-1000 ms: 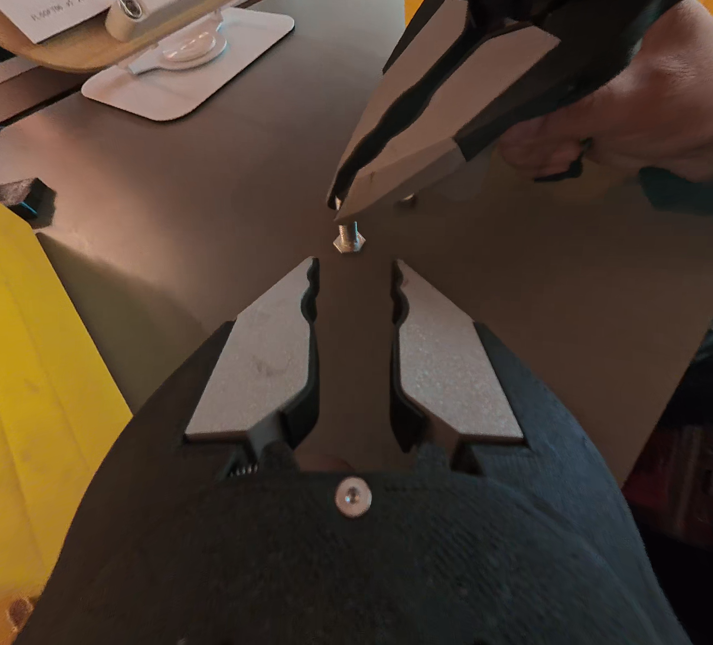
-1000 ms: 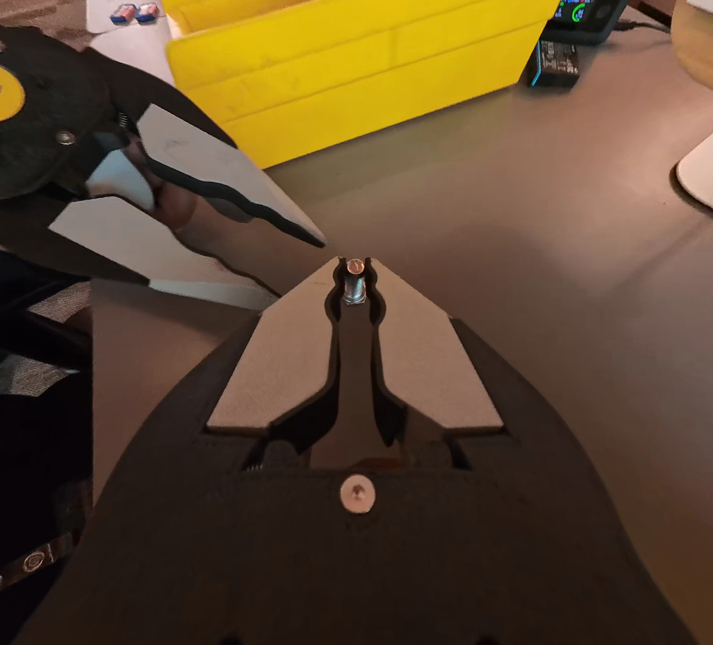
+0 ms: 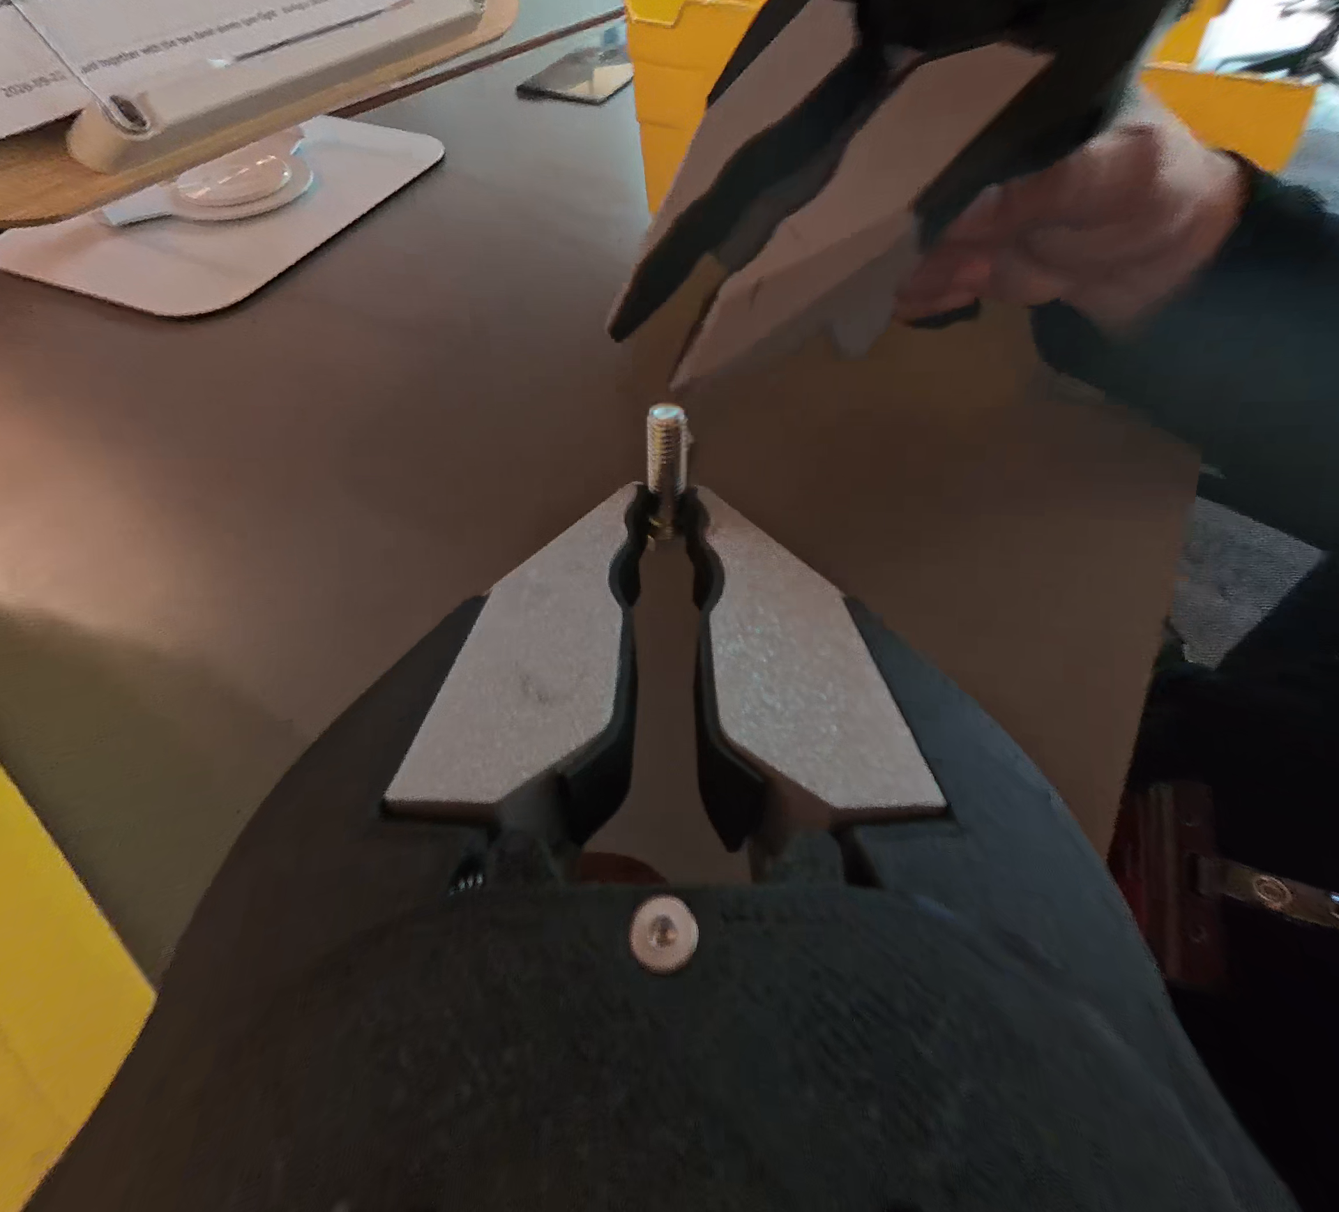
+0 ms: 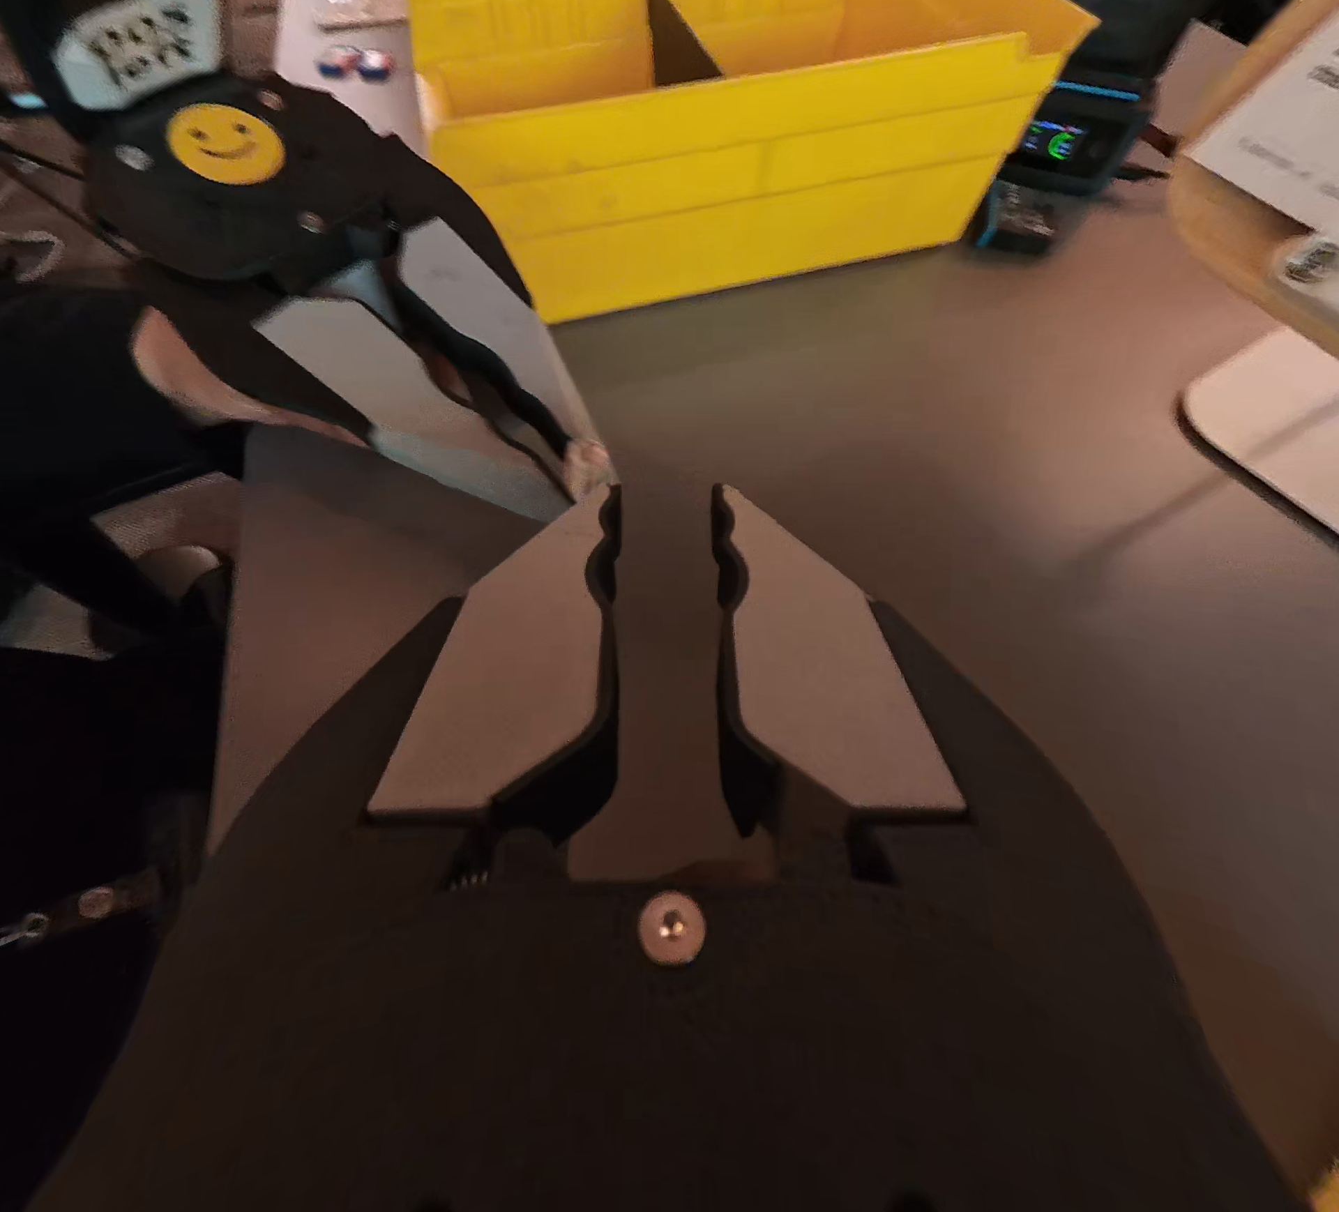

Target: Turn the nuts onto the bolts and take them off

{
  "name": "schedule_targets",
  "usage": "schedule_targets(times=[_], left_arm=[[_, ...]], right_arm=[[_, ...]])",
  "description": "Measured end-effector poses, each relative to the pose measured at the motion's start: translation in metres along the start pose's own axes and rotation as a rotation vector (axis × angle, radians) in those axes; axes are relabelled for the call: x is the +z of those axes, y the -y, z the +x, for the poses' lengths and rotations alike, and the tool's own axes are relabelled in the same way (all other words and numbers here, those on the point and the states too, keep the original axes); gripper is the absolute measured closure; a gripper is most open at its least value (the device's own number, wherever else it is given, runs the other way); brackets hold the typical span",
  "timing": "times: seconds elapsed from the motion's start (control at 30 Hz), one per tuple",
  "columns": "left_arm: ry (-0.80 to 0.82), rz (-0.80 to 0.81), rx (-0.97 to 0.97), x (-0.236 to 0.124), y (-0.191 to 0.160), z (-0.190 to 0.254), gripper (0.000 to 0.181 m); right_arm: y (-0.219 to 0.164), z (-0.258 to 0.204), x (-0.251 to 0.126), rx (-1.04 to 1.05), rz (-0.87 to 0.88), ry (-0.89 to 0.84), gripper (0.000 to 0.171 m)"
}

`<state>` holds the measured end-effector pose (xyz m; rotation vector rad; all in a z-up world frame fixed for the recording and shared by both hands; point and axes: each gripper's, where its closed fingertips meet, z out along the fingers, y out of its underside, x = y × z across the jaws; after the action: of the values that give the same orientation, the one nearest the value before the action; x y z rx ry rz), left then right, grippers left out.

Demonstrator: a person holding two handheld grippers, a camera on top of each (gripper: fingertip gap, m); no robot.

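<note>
A silver bolt point(image 3: 666, 445) stands with its threaded shaft up over the dark table point(image 3: 326, 467). My left gripper point(image 3: 665, 514) is shut on the bolt's lower part, which is hidden between the fingertips. No separate nut shows. My right gripper point(image 4: 666, 503) is open and empty. In the left wrist view it point(image 3: 647, 357) hovers just above and behind the bolt's tip, held by a hand point(image 3: 1072, 221). In the right wrist view the left gripper point(image 4: 583, 463) is at the left, with the blurred bolt point(image 4: 588, 453) at its tips.
A yellow divided bin point(image 4: 724, 177) stands at the back of the table, with a small device with a lit screen point(image 4: 1065, 141) to its right. A document stand on a white base point(image 3: 217, 235) is at the far left. Another yellow bin edge point(image 3: 43, 960) lies near left. My two grippers' fingertips are within a few centimetres of each other.
My right gripper was shut on the bolt and has let go and lifted off it. My left gripper was open in front of the bolt and has moved in and shut on it.
</note>
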<state>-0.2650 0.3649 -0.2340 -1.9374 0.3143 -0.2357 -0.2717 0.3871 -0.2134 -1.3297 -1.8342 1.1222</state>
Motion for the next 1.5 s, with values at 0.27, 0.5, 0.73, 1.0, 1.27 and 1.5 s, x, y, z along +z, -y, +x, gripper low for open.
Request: schedule_targets(times=[0.27,0.5,0.73,1.0,1.27,1.5], left_arm=[[-0.126,0.138,0.009,-0.014,0.017,0.014,0.174],[-0.147,0.155,0.011,-0.016,0.018,0.017,0.174],[-0.148,0.154,0.013,-0.016,0.019,0.017,0.174],[-0.146,0.146,0.016,-0.015,0.018,0.017,0.174],[-0.138,0.143,0.014,-0.014,0.017,0.016,0.174],[-0.085,0.160,-0.004,-0.015,0.020,0.008,0.174]], right_arm=[[-0.059,0.021,-0.016,-0.049,-0.190,0.048,0.144],[-0.069,0.021,-0.005,-0.159,-0.239,0.062,0.144],[-0.080,0.028,0.004,-0.200,-0.282,0.052,0.148],[-0.080,0.025,0.006,-0.212,-0.272,0.079,0.153],[-0.068,0.024,0.002,-0.185,-0.233,0.066,0.156],[0.009,0.007,-0.018,-0.136,-0.072,0.120,0.155]])
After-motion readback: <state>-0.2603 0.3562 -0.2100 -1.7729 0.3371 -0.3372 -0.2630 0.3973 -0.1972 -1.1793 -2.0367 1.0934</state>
